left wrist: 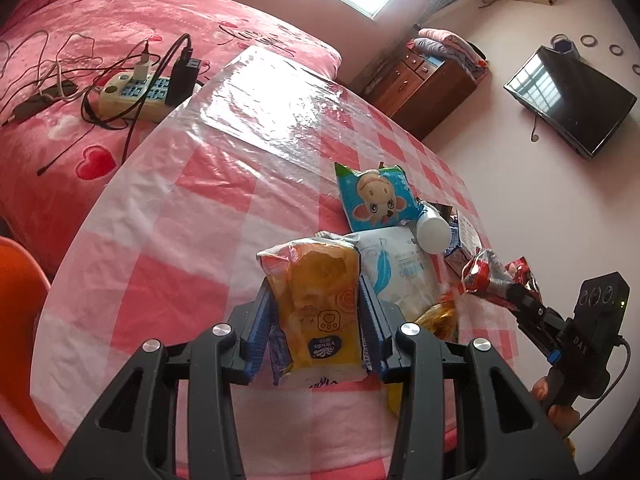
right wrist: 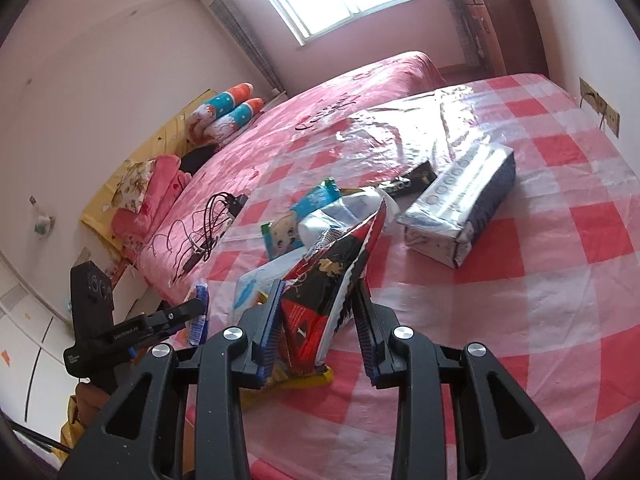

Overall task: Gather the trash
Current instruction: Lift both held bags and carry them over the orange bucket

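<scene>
My left gripper (left wrist: 316,312) is shut on a yellow tissue pack (left wrist: 320,304) and holds it above the checked table. My right gripper (right wrist: 320,312) is shut on a red and black snack wrapper (right wrist: 332,276), which also shows in the left wrist view (left wrist: 492,272). Beyond lie a blue cartoon wrapper (left wrist: 376,196) (right wrist: 296,220), a white and blue wipes pack (left wrist: 400,268), a white bottle (left wrist: 432,232) and a gold wrapper (left wrist: 440,316). The left gripper shows in the right wrist view (right wrist: 200,312) at the left.
A silver and dark box (right wrist: 460,208) and a black box (right wrist: 416,178) lie on the pink checked tablecloth (right wrist: 540,280). A power strip with cables (left wrist: 136,92) lies on the pink bed (left wrist: 80,140). An orange chair (left wrist: 16,280) stands at the left. A TV (left wrist: 568,100) hangs on the wall.
</scene>
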A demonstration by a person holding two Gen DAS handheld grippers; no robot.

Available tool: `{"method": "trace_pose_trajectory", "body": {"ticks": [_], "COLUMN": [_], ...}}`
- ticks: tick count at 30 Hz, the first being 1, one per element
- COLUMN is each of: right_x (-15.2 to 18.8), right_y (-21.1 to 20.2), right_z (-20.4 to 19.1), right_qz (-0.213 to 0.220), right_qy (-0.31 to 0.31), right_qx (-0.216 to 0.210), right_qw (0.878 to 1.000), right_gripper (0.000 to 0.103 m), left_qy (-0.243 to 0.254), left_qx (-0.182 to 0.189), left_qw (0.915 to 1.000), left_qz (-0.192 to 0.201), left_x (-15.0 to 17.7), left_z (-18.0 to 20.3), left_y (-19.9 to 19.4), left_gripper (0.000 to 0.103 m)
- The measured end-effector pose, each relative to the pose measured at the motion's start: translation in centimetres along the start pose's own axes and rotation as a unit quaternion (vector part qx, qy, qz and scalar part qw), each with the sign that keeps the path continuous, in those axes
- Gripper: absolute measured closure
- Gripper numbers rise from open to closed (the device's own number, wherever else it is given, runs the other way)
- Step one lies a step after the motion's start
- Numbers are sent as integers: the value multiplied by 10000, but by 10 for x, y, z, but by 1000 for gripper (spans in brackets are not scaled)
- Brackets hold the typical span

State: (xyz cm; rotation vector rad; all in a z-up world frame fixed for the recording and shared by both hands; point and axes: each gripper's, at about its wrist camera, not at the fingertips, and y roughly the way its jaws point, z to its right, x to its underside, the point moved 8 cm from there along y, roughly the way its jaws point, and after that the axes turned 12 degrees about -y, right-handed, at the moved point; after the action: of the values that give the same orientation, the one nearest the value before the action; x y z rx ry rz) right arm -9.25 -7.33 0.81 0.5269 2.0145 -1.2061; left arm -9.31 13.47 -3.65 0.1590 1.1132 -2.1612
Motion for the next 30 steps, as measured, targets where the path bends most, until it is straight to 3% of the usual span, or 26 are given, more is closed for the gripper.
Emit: {"method": "trace_pose_trajectory", "body": {"ticks": [9, 18, 25, 30], "right_x": [-4, -8, 1, 16], "right_y": [6, 39, 77, 100], "right_z": [-27, -102, -196, -259], "right_qz": [-48, -406, -822, -1062], "right_qy": [-263, -842, -1621, -2094], "right_qx": [-71, -758, -1524, -2001], "right_qw": [9996, 9927, 9715, 9512], "right_gripper": [68, 67, 67, 67], "left_qy": [-180, -460, -927, -1361], "left_qx": [93, -50, -511, -951], "left_qw": [9997, 9974, 9900, 9789], "left_qz": [132, 545, 932, 1191], "left_x": [1, -9, -13, -8], "left_z": [-20, -57, -120, -173], "left_y": [-19, -62, -102, -128], "left_gripper": [60, 60, 60, 60]}}
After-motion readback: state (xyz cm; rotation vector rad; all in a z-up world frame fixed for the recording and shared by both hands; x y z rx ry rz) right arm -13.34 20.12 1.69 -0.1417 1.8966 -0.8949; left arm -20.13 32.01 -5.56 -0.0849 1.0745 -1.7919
